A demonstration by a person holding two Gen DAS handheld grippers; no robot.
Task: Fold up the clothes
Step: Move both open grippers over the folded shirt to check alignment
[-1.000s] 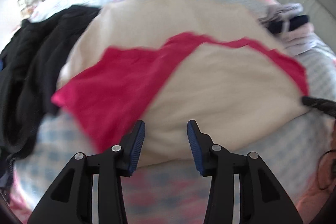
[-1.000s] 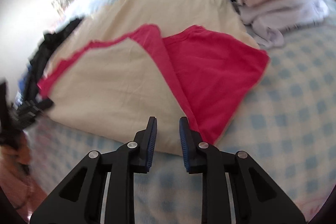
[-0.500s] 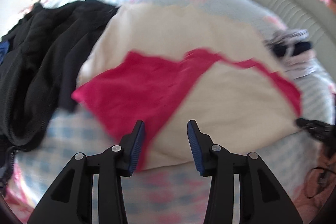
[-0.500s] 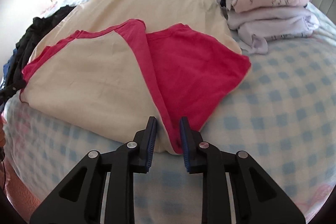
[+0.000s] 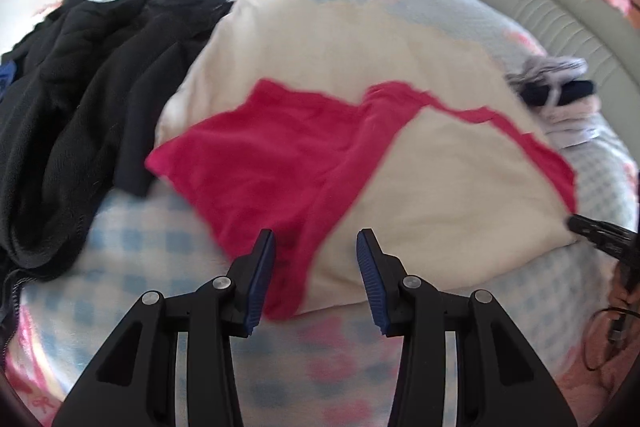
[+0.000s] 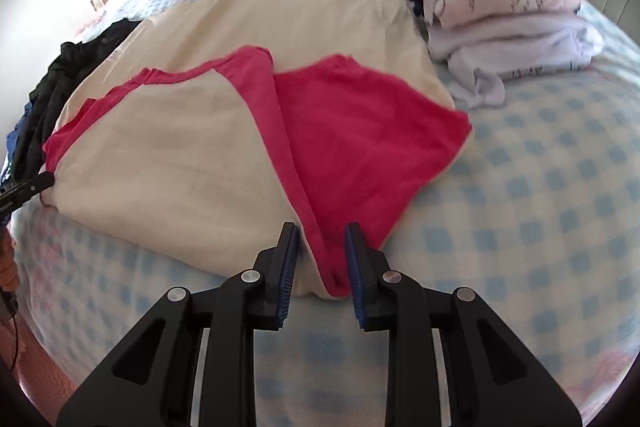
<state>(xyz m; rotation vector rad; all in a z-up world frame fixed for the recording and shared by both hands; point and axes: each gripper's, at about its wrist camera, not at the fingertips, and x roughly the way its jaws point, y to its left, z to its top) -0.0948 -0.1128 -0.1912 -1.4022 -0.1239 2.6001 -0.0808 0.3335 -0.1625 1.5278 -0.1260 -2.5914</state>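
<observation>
1. The cream-and-pink garment (image 6: pixel 168 155) lies spread flat on the checked bedspread (image 6: pixel 540 187), with a pink panel (image 6: pixel 360 143) folded over its near corner. This garment is the landmark for what follows.

2. The right gripper (image 6: pixel 320 263) sits at the garment's near corner. Its jaws are narrowly apart and opening, a little wider than a second ago. The pink hem lies between the pads, but they do not press on it.

3. That corner now reaches down between the right fingers; a second ago it lay further up, beyond the fingertips.

4. The left gripper (image 5: pixel 316 263) hovers over the garment's other near corner, jaws about half open. Pink cloth (image 5: pixel 288 163) shows between and beyond them; nothing is gripped.

5. In the left wrist view the garment has slid rightward against the earlier frame. The black clothes pile (image 5: pixel 80 99) on the garment's left now fills much more of the picture.

6. The folded stack (image 6: pixel 508 11) of pale and navy clothes rests just beyond the garment's far right edge, in the same place as before.

7. Each gripper's tip shows at the garment's edge in the other's view.
</observation>
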